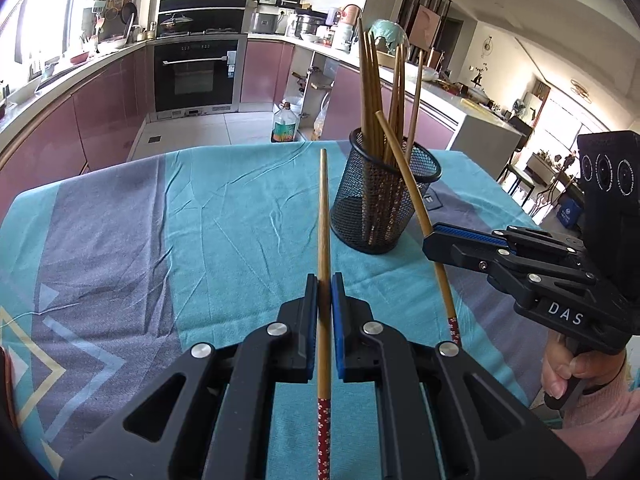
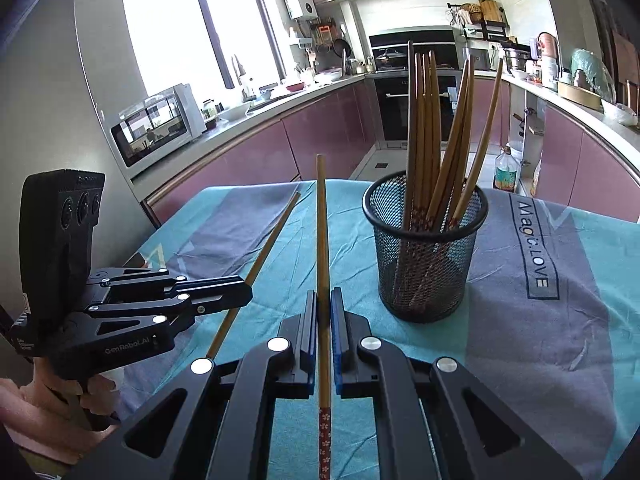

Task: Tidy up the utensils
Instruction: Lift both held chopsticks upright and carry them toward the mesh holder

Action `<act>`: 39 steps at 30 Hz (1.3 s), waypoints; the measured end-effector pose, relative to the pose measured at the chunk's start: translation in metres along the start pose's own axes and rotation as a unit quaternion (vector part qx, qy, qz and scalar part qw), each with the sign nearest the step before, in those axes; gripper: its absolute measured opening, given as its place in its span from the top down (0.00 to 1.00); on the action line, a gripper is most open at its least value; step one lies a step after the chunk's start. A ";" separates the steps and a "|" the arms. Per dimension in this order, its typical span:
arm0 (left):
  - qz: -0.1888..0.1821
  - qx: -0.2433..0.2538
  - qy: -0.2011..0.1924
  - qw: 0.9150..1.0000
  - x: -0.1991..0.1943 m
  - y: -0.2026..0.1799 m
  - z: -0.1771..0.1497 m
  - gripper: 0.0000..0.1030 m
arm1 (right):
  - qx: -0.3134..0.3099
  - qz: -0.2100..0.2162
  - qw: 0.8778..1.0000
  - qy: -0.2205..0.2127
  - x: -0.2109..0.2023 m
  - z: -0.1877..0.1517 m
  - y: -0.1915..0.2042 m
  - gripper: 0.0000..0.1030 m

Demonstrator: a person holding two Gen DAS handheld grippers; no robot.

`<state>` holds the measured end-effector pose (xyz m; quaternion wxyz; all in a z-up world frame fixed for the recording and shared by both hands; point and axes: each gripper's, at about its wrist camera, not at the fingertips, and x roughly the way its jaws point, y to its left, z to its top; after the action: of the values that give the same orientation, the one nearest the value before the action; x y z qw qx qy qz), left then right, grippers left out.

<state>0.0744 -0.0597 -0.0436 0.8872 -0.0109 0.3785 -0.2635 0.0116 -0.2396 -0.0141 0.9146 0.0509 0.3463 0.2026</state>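
Observation:
My left gripper (image 1: 325, 280) is shut on a wooden chopstick (image 1: 323, 216) whose plain tip points forward over the table and whose red patterned end runs back between the fingers. My right gripper (image 2: 324, 296) is shut on a second chopstick (image 2: 321, 232) in the same way. A black mesh cup (image 1: 380, 204) stands upright on the cloth with several chopsticks in it, ahead and to the right of my left gripper. In the right wrist view the mesh cup (image 2: 426, 248) is just right of the held stick. Each view shows the other gripper from the side: the right gripper (image 1: 430, 236) and the left gripper (image 2: 246, 292).
A teal and grey tablecloth (image 1: 160, 240) covers the table, and its far edge drops off toward the kitchen floor. An oil bottle (image 1: 285, 122) stands on the floor beyond. A person's hand (image 1: 560, 376) holds the right gripper's handle. Counters and an oven line the back.

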 end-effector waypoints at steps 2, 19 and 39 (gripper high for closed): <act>-0.005 -0.001 -0.005 1.000 -0.004 0.000 0.001 0.93 | 0.001 -0.001 1.000 -0.007 -0.004 0.003 0.000 0.95; -0.036 -0.006 -0.038 0.999 -0.029 -0.008 0.014 0.93 | 0.012 0.001 0.999 -0.047 -0.026 0.013 -0.006 0.95; -0.043 0.003 -0.071 0.997 -0.049 -0.017 0.026 0.93 | 0.018 0.002 0.997 -0.077 -0.043 0.018 -0.013 0.95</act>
<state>0.0561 -0.0557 0.0115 0.8997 -0.0433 0.3132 -0.3011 -0.0017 -0.2678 0.0231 0.9369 0.0832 0.2786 0.1940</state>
